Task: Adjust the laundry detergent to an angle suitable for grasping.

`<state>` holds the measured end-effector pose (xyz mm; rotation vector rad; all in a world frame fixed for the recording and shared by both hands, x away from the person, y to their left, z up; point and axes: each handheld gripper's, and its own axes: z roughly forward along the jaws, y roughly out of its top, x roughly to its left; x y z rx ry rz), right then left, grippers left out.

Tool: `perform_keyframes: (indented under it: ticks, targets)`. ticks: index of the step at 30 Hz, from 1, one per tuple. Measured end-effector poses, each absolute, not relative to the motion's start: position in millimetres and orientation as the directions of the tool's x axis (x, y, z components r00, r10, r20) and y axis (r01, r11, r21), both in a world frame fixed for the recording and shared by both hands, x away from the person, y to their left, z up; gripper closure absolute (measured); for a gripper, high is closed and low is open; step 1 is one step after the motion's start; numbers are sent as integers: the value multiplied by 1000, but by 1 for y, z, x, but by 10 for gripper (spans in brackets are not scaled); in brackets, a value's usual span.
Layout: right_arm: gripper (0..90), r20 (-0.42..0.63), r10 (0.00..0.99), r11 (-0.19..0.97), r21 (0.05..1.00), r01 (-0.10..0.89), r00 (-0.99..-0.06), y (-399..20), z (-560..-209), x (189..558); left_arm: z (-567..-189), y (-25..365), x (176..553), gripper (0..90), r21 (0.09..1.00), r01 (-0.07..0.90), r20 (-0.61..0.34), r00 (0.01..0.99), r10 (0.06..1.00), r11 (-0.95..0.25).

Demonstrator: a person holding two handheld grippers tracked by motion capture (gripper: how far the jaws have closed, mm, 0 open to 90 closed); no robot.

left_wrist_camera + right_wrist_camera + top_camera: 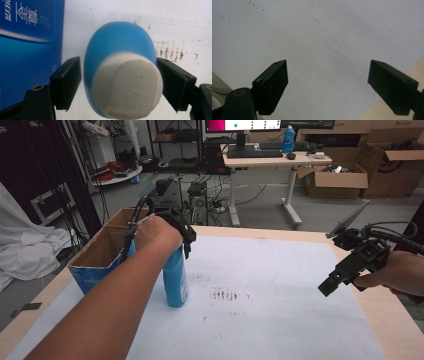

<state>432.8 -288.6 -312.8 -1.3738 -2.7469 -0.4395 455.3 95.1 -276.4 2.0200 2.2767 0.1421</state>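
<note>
— Forearm first, low in the high view: our left hand [156,234] sits on top of the blue bottle [176,282], with the left gripper [117,85] pointing down over its cap.

— And its fingers [66,83]?

— One on each side of the bottle's shoulder, the white cap [127,86] between them. The one on the far side of the cap looks to be against the bottle; beside the other we see a sliver of gap, so we would not call it a firm pinch yet.

— What worries us?

— We are gripping high, near the cap, on a rounded, smooth plastic shoulder. If we lift before both fingers press, the bottle could slip or tip, and the blue carton [102,257] just beside it could get knocked.

— How does the bottle look?

— Tall, upright, oval in section, glossy blue, white flip cap closed. It stands on the white sheet over the tabletop [280,290].

— Our right gripper [328,85]?

— Well apart to the side, fingers [272,85] spread wide over bare sheet, holding nothing.
</note>
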Motion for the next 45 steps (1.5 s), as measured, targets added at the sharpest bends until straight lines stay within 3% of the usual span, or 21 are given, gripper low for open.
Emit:
perform_keyframes:
  ticks: [27, 45]
  targets:
    - [165, 162, 776, 569, 235, 788, -609, -289, -314, 433, -279, 96, 455, 369, 152, 981, -12, -121, 993, 122]
    - [166, 164, 775, 569, 241, 786, -611, -288, -313, 433, -277, 96, 454, 380, 165, 981, -7, -106, 994, 106]
